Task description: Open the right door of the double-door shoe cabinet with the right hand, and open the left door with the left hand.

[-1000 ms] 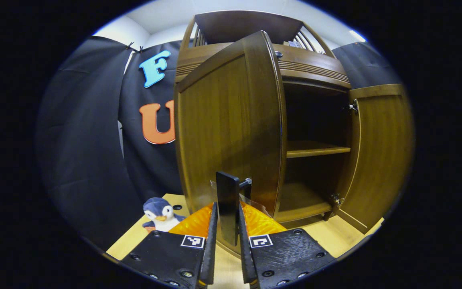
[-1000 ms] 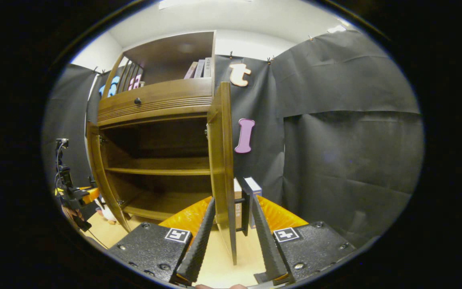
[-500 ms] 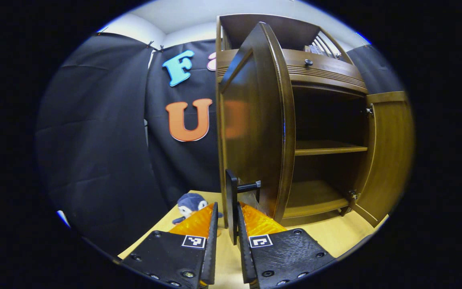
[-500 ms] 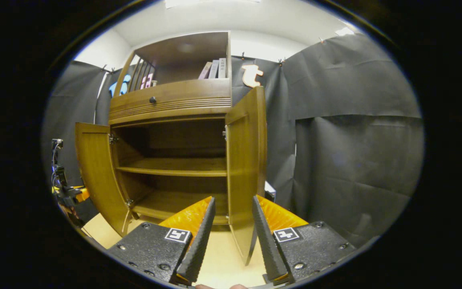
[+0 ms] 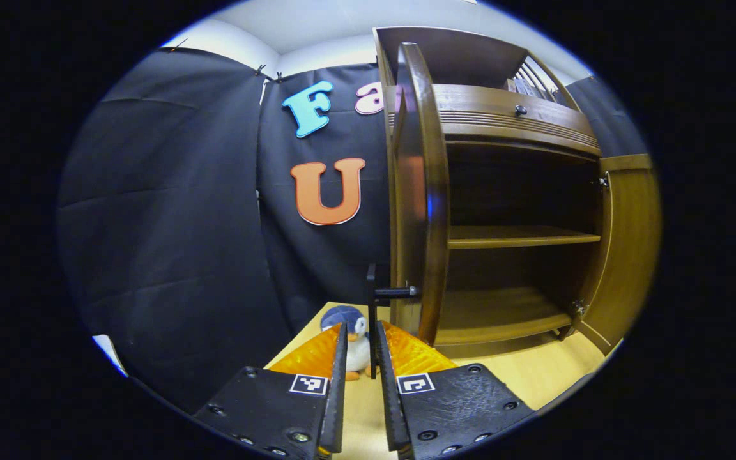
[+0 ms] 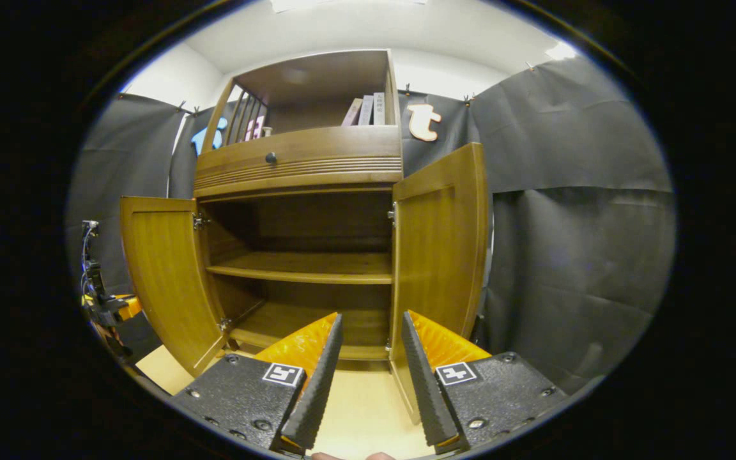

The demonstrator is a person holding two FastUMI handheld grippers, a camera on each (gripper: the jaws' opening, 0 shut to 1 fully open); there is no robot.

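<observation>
Black cloth walls the booth under a white ceiling, with a light wooden tabletop [image 6: 355, 409] below. On it stands the shoe cabinet [image 6: 304, 160], straight ahead of the right gripper's fingers, both doors swung wide, two bare shelves inside. Left door [image 5: 416, 191] rises edge-on just beyond the left gripper [image 5: 358, 358]; its dark handle [image 5: 373, 319] runs down between the narrowly parted fingers, whether they press it cannot tell. Right door [image 6: 438, 255] stands just past the right-hand fingertip of the right gripper [image 6: 371, 345], apart from it; those fingers are spread, holding nothing. In the right gripper view the left door [image 6: 163, 275] is far off to the left of the fingers, the left gripper [image 6: 109, 306] beside it. Penguin plush [image 5: 349, 329] sits on the tabletop just beyond the left gripper's fingertips. Drawer with knob [image 6: 271, 157] above the shelves; books [image 6: 365, 110] on top shelf.
</observation>
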